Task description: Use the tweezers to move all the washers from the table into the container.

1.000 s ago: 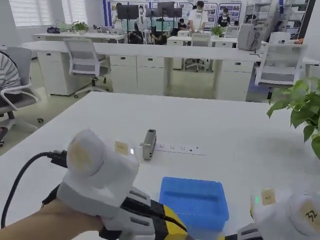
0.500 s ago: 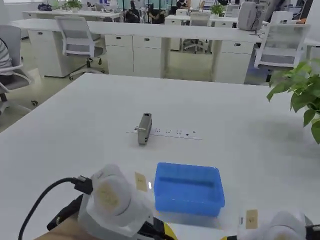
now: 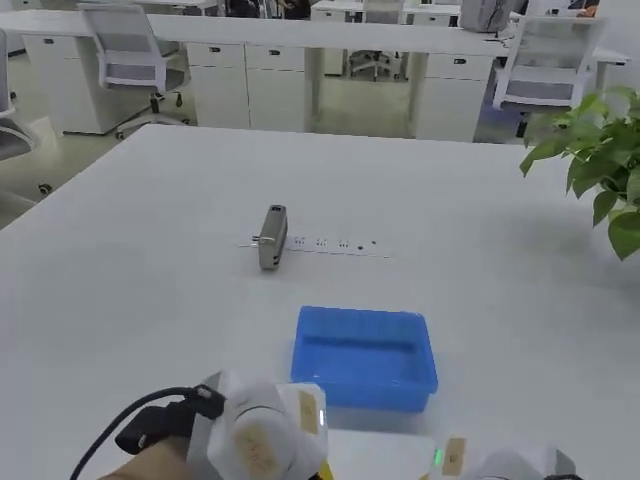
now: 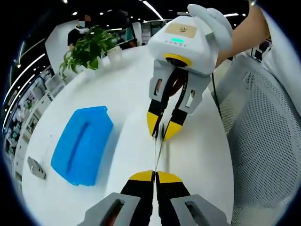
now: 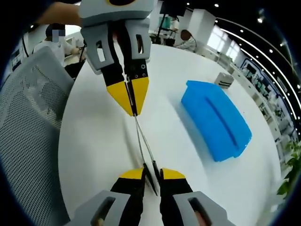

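L gripper (image 5: 133,101) fingers pressed together on one end of the tweezers (image 5: 140,141). R gripper (image 5: 151,176) faces it, fingers pinching the other end w/ a thin gap between tips. Tweezers span between the two, over the bench (image 3: 150,250) near its front edge. Blue container (image 3: 365,355) sits on the bench just beyond. Further back, a metal block (image 3: 272,237) w/ a row of small dots (image 3: 335,244) beside it, poss. the washers, too small to tell.

Blue container (image 3: 365,350) lying on white worktop (image 3: 150,270); left gripper (image 4: 154,175) and right gripper (image 5: 151,174) showing yellow tips over black; tweezers (image 5: 139,136) gleaming grey.
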Available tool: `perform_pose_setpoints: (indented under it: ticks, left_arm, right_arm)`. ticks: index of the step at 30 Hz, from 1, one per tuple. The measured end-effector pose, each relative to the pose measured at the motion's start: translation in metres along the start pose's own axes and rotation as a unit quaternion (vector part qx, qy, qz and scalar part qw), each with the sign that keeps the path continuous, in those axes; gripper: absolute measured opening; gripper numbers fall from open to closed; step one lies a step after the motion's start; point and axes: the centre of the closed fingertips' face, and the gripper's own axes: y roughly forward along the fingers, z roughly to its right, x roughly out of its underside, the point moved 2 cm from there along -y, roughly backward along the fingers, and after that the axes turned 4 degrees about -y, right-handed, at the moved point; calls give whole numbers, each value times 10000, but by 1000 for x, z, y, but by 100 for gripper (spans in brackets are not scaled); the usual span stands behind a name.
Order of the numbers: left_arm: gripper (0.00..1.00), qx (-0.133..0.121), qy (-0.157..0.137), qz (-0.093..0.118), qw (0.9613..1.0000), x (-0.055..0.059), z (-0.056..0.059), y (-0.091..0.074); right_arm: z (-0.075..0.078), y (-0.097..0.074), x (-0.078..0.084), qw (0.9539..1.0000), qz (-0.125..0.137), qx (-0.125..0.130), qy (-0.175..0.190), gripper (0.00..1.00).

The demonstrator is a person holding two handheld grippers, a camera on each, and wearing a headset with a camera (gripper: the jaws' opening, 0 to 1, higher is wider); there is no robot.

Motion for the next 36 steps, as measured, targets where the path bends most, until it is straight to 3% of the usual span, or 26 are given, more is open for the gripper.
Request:
perform_pose_setpoints:
  ticks: [1, 5, 8, 13, 17, 18, 20, 21, 23, 25, 26, 28, 29, 32, 34, 36]
  left_arm:
    - [0, -9, 51, -103, 9999, 4, 0, 1]
    - [0, -39, 10, -102, 9999, 7, -2, 6]
    - [0, -56, 10, -167, 9998, 10, -4, 7]
    - [0, -54, 40, -398, 9992, 17, -9, 10]
    - [0, -84, 242, -601, 9979, 22, -12, 12]
    - [0, -92, 271, -649, 9975, 23, -12, 13]
    - [0, -181, 386, -783, 9960, 27, -15, 14]
    - [0, -192, 419, -820, 9956, 27, -14, 15]
    - [0, -212, 389, -803, 9958, 26, -15, 14]
    - [0, -220, 331, -821, 9958, 25, -15, 15]
    - [0, -250, 259, -823, 9960, 25, -16, 15]
    - [0, -269, 216, -821, 9960, 24, -16, 15]
    - [0, -289, 188, -820, 9960, 25, -16, 15]
    - [2, -411, -68, -749, 9963, 25, -18, 14]
    - [12, -403, -526, -684, 9955, 26, -18, 11]
    - [24, -511, -741, -659, 9938, 29, -23, 7]
  right_arm:
    - [4, -2, -1, 9999, 38, 92, -39, 8]
    - [3, -5, -1, 9990, 72, 92, 438, 16]
    - [0, -12, -1, 9986, 121, 171, 489, 20]
    - [-10, -35, -7, 9896, 538, 360, 1282, 30]
    - [-14, -60, -11, 9715, 967, 627, 2069, 40]
    - [-15, -70, -13, 9628, 1134, 748, 2337, 43]
    - [-16, -85, -14, 9507, 1301, 938, 2654, 51]
    - [-16, -90, -14, 9476, 1340, 1034, 2711, 55]
    - [-17, -102, -9, 9460, 1219, 1269, 2722, 63]
    - [-16, -112, -6, 9367, 1278, 1494, 2897, 73]
    - [-17, -116, -6, 9298, 1330, 1514, 3081, 77]
    - [-18, -119, -5, 9216, 1401, 1551, 3271, 86]
    - [-18, -122, -5, 9183, 1443, 1583, 3330, 88]
    - [-17, -123, -4, 9158, 1465, 1621, 3369, 91]
    - [-16, -123, -3, 9143, 1458, 1657, 3396, 92]
    - [-15, -123, -2, 9134, 1451, 1678, 3412, 93]
